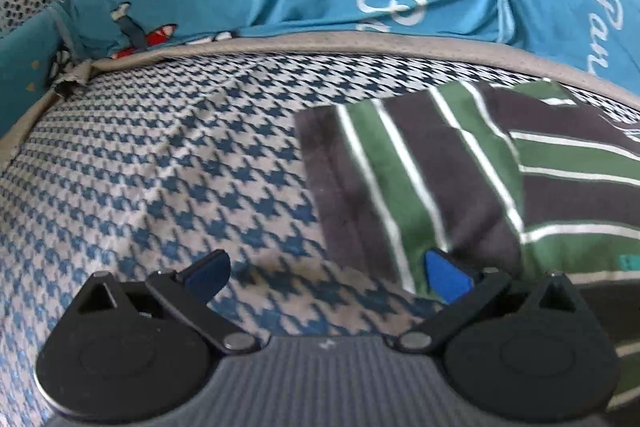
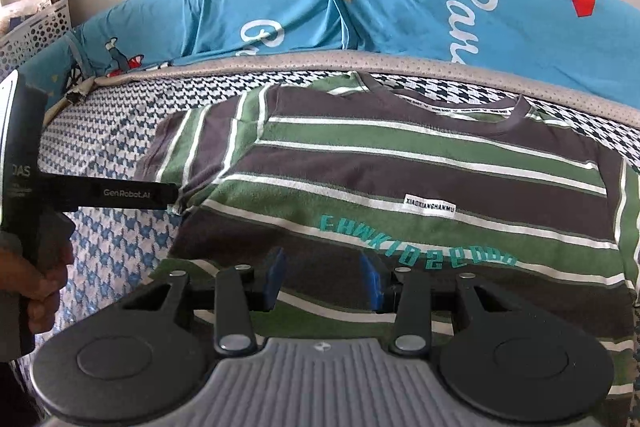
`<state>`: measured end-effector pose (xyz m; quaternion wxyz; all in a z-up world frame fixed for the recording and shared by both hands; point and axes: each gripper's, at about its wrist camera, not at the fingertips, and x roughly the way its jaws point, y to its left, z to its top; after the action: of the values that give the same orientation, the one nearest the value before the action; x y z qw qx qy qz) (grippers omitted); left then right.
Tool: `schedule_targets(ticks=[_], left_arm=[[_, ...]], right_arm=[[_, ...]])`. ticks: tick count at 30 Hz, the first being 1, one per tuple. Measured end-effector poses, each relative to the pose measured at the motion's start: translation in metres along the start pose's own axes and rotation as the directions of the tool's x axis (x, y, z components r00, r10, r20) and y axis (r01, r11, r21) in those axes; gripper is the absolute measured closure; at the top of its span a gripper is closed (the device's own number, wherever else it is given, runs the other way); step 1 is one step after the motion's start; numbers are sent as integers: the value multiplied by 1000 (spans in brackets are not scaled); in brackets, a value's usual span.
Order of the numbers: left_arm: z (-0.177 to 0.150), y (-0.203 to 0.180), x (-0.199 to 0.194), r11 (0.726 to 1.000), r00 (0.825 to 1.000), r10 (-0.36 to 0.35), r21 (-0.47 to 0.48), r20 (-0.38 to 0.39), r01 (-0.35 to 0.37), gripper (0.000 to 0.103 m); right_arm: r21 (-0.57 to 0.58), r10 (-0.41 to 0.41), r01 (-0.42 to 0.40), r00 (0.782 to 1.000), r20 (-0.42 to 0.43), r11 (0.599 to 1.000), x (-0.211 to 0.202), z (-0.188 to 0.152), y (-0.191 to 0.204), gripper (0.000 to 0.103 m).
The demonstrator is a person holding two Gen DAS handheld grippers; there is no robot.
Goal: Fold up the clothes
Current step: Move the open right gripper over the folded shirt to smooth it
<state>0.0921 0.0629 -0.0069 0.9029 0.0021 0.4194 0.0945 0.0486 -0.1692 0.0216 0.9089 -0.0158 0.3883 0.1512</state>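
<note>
Bed (image 2: 120,251), houndstooth cover: bare room lying left of shirt; blue padded rail (image 2: 280,7) closing off far edge.
Striped T-shirt (image 2: 400,179): lying flat on bed, collar far, left sleeve spread out.
Left claw (image 1: 326,273): gaping open, reaching at left sleeve edge; pinching hem squarely advisable.
Right claw (image 2: 322,285): open, hovering over near shirt body, gripping nothing.

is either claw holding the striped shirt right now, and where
No. Left claw and right claw are both open over the striped shirt, gripping nothing.
</note>
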Motion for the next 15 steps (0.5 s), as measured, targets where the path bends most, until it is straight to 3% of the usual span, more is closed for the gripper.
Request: schedule_targets(ticks=[8,15], left_arm=[[1,0,1,997,997,75,21,32,-76,0],[7,14,4,994,997,72,-82,-24,-74,0]], right_arm=[[-28,43,-43,999,-23,999,1,-5,10,64],[-43,72,-76,993,-89,996,8,-13,16,63]])
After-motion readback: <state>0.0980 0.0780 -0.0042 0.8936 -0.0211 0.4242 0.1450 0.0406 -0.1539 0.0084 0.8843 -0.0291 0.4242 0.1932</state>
